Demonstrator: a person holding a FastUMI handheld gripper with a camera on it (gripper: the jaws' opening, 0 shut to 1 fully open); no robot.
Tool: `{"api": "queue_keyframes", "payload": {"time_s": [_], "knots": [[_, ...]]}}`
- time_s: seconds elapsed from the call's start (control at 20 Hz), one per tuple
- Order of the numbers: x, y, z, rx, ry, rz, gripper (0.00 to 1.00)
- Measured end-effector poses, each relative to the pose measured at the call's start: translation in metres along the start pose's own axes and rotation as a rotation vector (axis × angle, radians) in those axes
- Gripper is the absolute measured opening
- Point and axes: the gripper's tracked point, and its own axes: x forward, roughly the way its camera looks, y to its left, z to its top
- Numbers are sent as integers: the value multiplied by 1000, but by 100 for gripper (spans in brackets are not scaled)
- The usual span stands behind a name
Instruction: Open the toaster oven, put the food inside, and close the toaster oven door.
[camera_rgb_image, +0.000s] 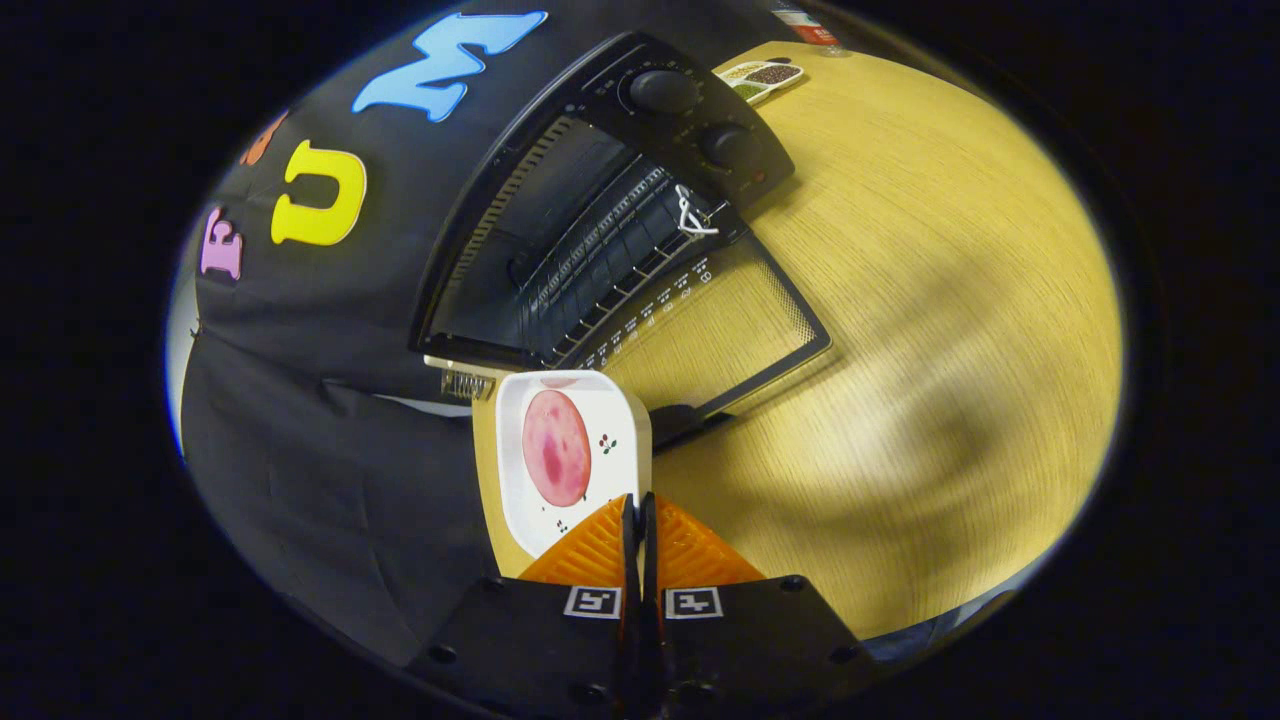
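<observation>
While the gripper (638, 520) has its two fingers pressed nearly together on the near rim of a white dish (572, 460), a round pink slice of food (556, 447) lies flat in that dish, just ahead of the fingertips. Beyond the dish, the black toaster oven (600, 210) stands on the wooden table (920, 330) with its glass door (720, 335) dropped fully open and its wire rack (610, 260) exposed. Because the hold is only a thin pinch at one edge, the dish could probably tilt and spill the slice, or its far rim might catch on the open door on the way in.
</observation>
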Motion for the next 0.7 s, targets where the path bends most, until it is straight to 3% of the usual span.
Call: {"api": "queue_keyframes", "payload": {"time_s": [0.4,0.7], "knots": [[27,26,23,210,-171,47,2],[51,31,39,316,-255,27,2]]}}
